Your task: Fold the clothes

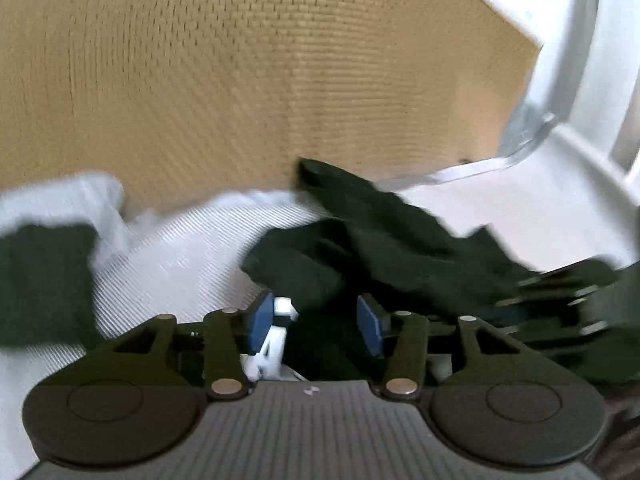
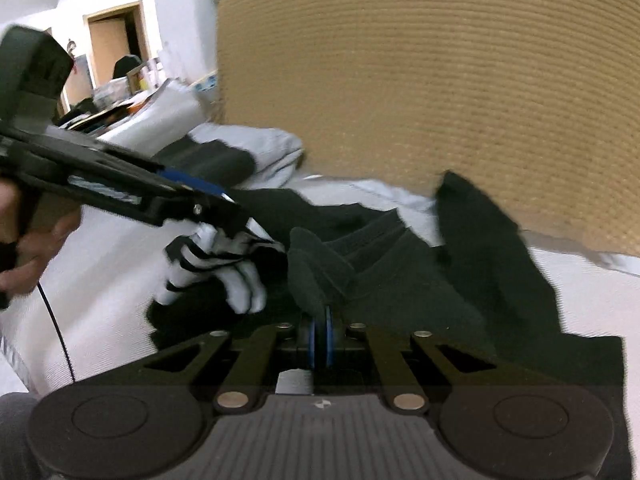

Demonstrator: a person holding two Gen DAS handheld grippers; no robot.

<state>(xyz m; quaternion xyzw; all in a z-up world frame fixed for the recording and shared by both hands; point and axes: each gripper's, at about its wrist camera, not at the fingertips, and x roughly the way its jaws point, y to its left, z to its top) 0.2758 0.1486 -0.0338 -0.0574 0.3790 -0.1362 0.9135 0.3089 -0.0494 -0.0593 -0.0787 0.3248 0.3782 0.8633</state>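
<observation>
Right gripper (image 2: 320, 320) pinched on dark garment (image 2: 400, 280); left gripper (image 1: 316, 316) half open, holding nothing.
Garment sprawls mid-frame on white bedding (image 2: 100, 280): soft, light, floppy; likely best taken at an edge.

light: soft, even | blur: motion-smeared edges; fisheye bending at rims

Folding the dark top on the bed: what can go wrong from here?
1. The left tool stands open, so only the right tool, shut on a fold of the black knit garment, holds it; the fabric may sag or bunch.
2. The black-and-white striped sock lies against the garment and could get folded in.
</observation>
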